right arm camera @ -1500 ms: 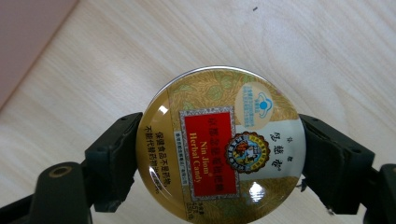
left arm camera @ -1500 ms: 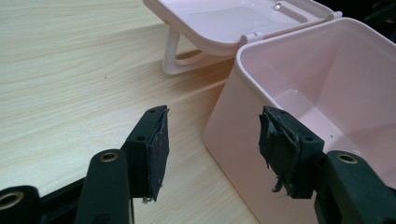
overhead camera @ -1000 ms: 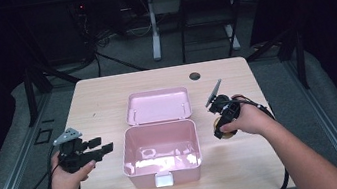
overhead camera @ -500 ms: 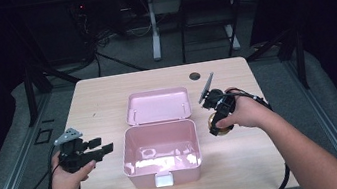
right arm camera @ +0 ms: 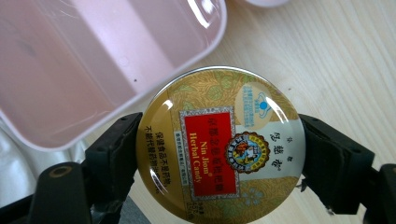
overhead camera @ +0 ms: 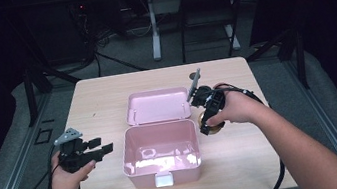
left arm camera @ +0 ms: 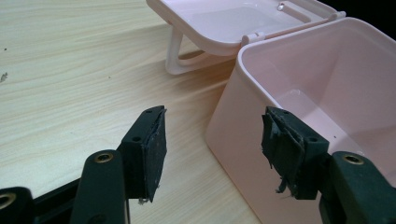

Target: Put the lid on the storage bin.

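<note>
A pink plastic box (overhead camera: 129, 148) stands open near the table's front middle, with its lid (overhead camera: 158, 105) folded back flat behind it. My right gripper (overhead camera: 209, 118) is shut on a round gold candy tin (right arm camera: 219, 140) with a red label. It holds the tin just off the box's right rim (right arm camera: 70, 70), above the wooden table. My left gripper (overhead camera: 103, 145) is open to the left of the box, its jaws wide apart with nothing between them. In the left gripper view (left arm camera: 210, 149) the box's side wall (left arm camera: 243, 140) and the lid (left arm camera: 224, 18) are close ahead.
The light wooden table (overhead camera: 105, 89) has bare room left and right of the box and behind the lid. A black cable (overhead camera: 275, 179) trails from the right gripper over the front right edge. Desk legs and cables stand on the dark floor beyond.
My right gripper has moved left and slightly back, to the box's right rim. The left gripper has stayed where it was, open.
</note>
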Tool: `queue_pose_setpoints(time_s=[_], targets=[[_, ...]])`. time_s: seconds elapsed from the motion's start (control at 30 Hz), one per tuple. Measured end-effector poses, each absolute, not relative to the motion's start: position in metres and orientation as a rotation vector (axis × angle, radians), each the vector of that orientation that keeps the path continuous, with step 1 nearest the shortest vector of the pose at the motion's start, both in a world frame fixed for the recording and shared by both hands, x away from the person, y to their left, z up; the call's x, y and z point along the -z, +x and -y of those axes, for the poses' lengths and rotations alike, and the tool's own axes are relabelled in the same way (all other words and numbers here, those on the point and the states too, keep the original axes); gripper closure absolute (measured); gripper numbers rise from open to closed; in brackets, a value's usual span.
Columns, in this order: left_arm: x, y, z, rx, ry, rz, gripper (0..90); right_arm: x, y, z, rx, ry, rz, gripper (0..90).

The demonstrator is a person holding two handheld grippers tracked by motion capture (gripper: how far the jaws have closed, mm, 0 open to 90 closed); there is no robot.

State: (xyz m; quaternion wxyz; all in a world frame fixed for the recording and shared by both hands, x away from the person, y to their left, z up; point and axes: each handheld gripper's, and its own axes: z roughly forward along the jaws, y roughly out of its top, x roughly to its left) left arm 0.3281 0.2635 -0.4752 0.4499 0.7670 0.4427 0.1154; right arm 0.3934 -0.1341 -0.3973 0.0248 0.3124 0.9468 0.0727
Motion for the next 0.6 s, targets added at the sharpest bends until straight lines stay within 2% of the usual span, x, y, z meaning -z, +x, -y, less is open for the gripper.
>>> queue_pose_setpoints(time_s=[0.6], targets=[[0.475, 0.328, -0.265, -0.293, 1.894, -1.102, 40.2, 0.399, 0.386, 0.084, -0.209, 0.787, -3.005, 19.9]])
